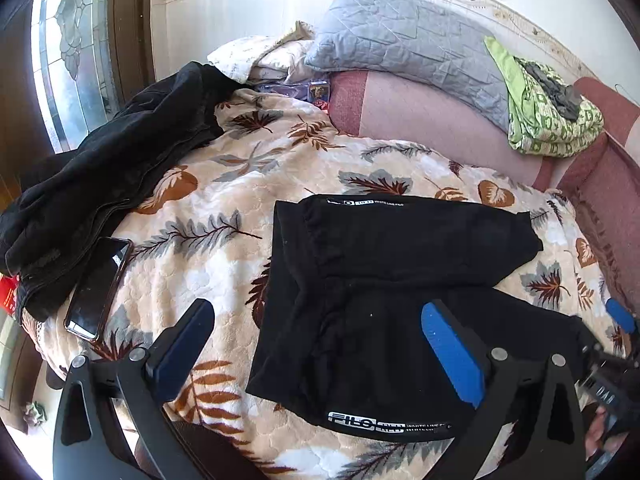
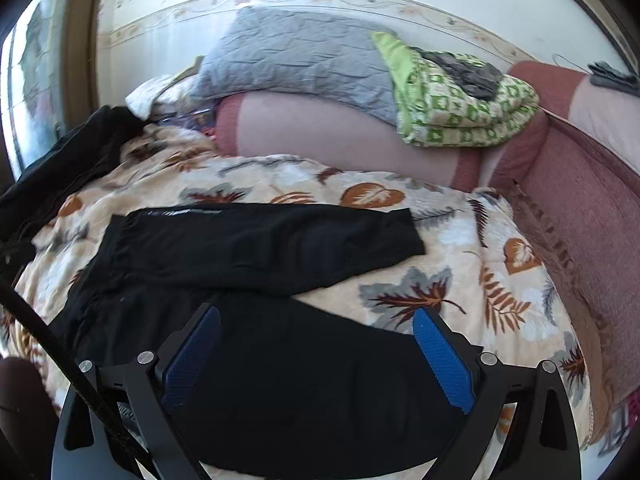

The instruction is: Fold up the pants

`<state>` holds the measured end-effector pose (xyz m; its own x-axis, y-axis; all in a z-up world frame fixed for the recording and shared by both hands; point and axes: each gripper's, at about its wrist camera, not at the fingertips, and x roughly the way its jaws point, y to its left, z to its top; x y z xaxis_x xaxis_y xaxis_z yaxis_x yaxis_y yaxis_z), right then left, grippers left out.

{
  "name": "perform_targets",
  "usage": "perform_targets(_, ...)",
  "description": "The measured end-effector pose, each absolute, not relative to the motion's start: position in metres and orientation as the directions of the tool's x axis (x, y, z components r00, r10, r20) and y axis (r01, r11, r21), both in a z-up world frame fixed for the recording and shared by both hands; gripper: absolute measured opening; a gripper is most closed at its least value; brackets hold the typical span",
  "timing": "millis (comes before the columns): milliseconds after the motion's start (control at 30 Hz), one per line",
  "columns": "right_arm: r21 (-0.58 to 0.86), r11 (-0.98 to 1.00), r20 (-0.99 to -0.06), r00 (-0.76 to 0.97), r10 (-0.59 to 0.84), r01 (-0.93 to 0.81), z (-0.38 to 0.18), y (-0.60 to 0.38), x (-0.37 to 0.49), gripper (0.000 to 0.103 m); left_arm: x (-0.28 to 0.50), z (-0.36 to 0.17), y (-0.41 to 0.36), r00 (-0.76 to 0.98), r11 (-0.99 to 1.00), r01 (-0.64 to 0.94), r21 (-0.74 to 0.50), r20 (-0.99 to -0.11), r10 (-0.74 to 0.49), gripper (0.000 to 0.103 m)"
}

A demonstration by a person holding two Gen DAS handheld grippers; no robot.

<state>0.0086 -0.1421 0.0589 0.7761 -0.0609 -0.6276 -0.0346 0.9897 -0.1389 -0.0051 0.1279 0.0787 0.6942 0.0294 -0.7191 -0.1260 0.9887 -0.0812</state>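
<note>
Both wrist views close above bed, sharing black pants [image 1: 384,300]

Layout, bed and surrounds
Pants [image 1: 384,280] lie centre frame on the blanket [image 1: 224,208]; phone [image 1: 98,290] and jacket [image 1: 104,168] at left; pillow [image 1: 404,44] and folded quilt [image 1: 548,116] behind, upper right.

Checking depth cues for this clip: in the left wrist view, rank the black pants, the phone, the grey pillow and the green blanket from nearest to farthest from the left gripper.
1. Black pants, directly under the left gripper.
2. Phone, left, on the leaf blanket.
3. Grey pillow and green blanket, far back; too close to call.
</note>
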Motion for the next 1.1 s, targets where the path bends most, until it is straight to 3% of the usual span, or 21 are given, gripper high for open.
perform_targets(500,-0.106,0.991,-0.613,0.790,-0.002,-0.080,0.058,-0.154,-0.014,0.100,-0.014,0.091,0.102,0.699,0.995,-0.100,-0.014,-0.712,0.061,0.103)
perform_targets(833,-0.166,0.968,-0.670,0.742,0.029,-0.188,0.038,-0.187,0.084,0.099,0.091,0.037,0.090,0.594,0.988,0.046,-0.147,-0.791,-0.146,0.103)
perform_targets(1100,-0.213,0.958,-0.738,0.674,-0.029,-0.193,0.004,-0.228,0.203,0.099,0.201,-0.001,0.095,0.509,0.991,0.113,-0.065,-0.853,-0.114,0.103)
